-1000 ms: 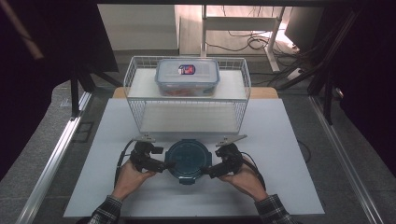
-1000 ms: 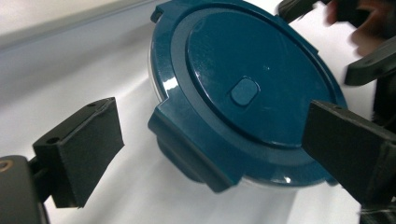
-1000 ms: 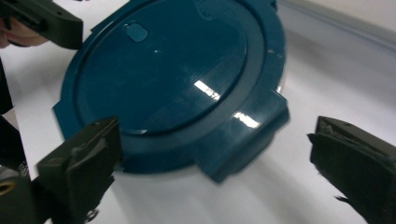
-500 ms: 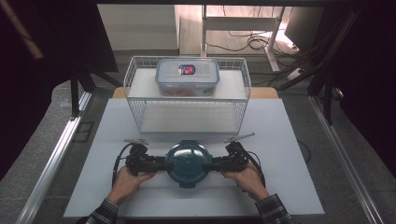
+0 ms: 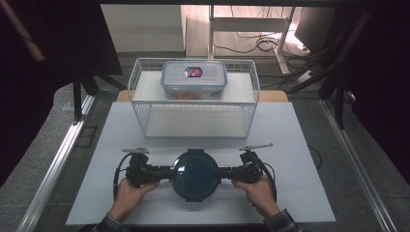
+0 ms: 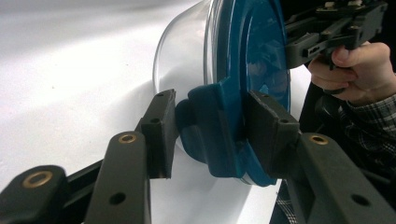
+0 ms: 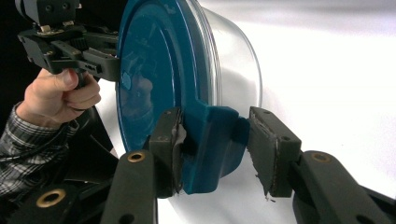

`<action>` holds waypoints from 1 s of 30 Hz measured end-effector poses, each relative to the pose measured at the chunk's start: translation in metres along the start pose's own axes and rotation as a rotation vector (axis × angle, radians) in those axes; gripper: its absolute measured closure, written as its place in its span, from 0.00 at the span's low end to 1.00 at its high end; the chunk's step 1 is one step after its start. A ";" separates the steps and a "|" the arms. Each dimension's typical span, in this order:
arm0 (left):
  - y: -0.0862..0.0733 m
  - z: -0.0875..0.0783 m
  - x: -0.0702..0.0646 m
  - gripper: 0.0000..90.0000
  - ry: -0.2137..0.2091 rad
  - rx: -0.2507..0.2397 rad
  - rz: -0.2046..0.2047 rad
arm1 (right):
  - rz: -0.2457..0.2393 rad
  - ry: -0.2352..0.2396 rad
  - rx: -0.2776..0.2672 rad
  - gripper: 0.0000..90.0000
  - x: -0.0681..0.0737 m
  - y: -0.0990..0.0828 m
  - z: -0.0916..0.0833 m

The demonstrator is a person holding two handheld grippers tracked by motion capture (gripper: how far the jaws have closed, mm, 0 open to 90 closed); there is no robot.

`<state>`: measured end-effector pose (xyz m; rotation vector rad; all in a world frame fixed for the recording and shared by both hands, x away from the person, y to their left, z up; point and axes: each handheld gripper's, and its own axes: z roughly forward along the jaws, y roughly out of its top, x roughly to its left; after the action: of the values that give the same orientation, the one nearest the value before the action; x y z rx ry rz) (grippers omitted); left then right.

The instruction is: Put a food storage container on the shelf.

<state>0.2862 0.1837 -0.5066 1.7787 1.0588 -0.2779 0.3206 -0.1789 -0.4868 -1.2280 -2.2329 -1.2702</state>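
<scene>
Your left hand (image 5: 126, 194) and your right hand (image 5: 260, 192) come in at the near edge of the white table (image 5: 309, 193). Each one holds a gripper. Between them sits a round bowl (image 5: 195, 175) with a blue lid (image 6: 252, 51), close to you on the table.

Your left gripper (image 5: 159, 173) reaches in from the left. In the left gripper view, its jaws sit on both sides of a blue clip (image 6: 212, 128) on the lid's edge. One jaw touches the clip. The other is just beside it, with a thin gap.

Your right gripper (image 5: 227, 173) reaches in from the right. In the right gripper view, its jaws are apart around the clip (image 7: 212, 149) on that side. One jaw touches the clip, and the other stands a little away from it.

The bowl's wall is clear, and you can see the white table through it.

Farther back stands a white wire basket (image 5: 140, 101). On top of it rests a clear box (image 5: 194, 80) with a blue-edged lid and a small label (image 5: 194, 72). Past the table you see a grey floor and some dark cables (image 5: 270, 46).
</scene>
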 end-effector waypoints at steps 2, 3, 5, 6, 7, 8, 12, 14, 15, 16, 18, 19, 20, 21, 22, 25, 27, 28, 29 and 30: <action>0.001 0.000 -0.001 0.61 0.004 0.002 -0.003 | -0.008 -0.010 -0.002 0.62 0.003 0.001 0.000; 0.001 0.000 -0.002 0.61 0.010 0.002 -0.005 | -0.016 -0.014 -0.005 0.62 0.003 0.001 -0.001; 0.002 -0.001 -0.004 0.62 0.019 0.005 0.004 | -0.027 -0.020 -0.014 0.63 0.004 0.002 -0.002; 0.003 -0.001 -0.004 0.62 0.024 0.004 0.006 | -0.042 -0.027 -0.022 0.63 0.006 0.003 -0.002; 0.004 0.000 -0.005 0.62 0.031 0.004 0.011 | -0.049 -0.033 -0.025 0.63 0.007 0.003 -0.003; 0.005 0.000 -0.006 0.62 0.041 0.004 0.018 | -0.061 -0.041 -0.030 0.63 0.008 0.004 -0.004; 0.010 0.004 -0.005 0.63 0.042 -0.001 0.017 | -0.096 -0.079 -0.048 0.63 0.009 0.009 -0.006; 0.014 0.005 -0.006 0.63 0.047 -0.002 0.024 | -0.098 -0.077 -0.057 0.63 0.006 0.010 -0.007; 0.016 0.005 -0.007 0.63 0.048 -0.005 0.028 | -0.098 -0.076 -0.063 0.63 0.005 0.011 -0.008; 0.018 0.005 -0.007 0.63 0.051 -0.009 0.034 | -0.101 -0.078 -0.068 0.63 0.005 0.013 -0.009; 0.022 0.004 -0.009 0.63 0.051 -0.020 0.043 | -0.112 -0.079 -0.084 0.63 0.006 0.016 -0.012; 0.024 0.004 -0.010 0.63 0.050 -0.024 0.047 | -0.118 -0.077 -0.090 0.63 0.006 0.017 -0.013; 0.025 0.003 -0.011 0.63 0.049 -0.029 0.051 | -0.124 -0.077 -0.096 0.63 0.007 0.019 -0.014; 0.027 0.002 -0.012 0.63 0.051 -0.031 0.056 | -0.123 -0.075 -0.100 0.63 0.008 0.021 -0.016; 0.029 0.001 -0.013 0.63 0.052 -0.035 0.059 | -0.128 -0.074 -0.106 0.63 0.009 0.022 -0.017; 0.035 -0.001 -0.015 0.63 0.053 -0.047 0.068 | -0.141 -0.077 -0.119 0.63 0.011 0.027 -0.021; 0.042 -0.003 -0.018 0.63 0.054 -0.056 0.078 | -0.150 -0.081 -0.126 0.63 0.013 0.032 -0.024; 0.044 -0.004 -0.019 0.63 0.052 -0.058 0.080 | -0.156 -0.084 -0.132 0.63 0.015 0.034 -0.026; 0.046 -0.004 -0.020 0.63 0.051 -0.063 0.084 | -0.158 -0.086 -0.134 0.63 0.016 0.036 -0.027; 0.049 -0.005 -0.021 0.63 0.051 -0.067 0.088 | -0.162 -0.088 -0.137 0.63 0.018 0.039 -0.029</action>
<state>0.3099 0.1717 -0.4601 1.7751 1.0106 -0.1426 0.3365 -0.1838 -0.4379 -1.1916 -2.3847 -1.4783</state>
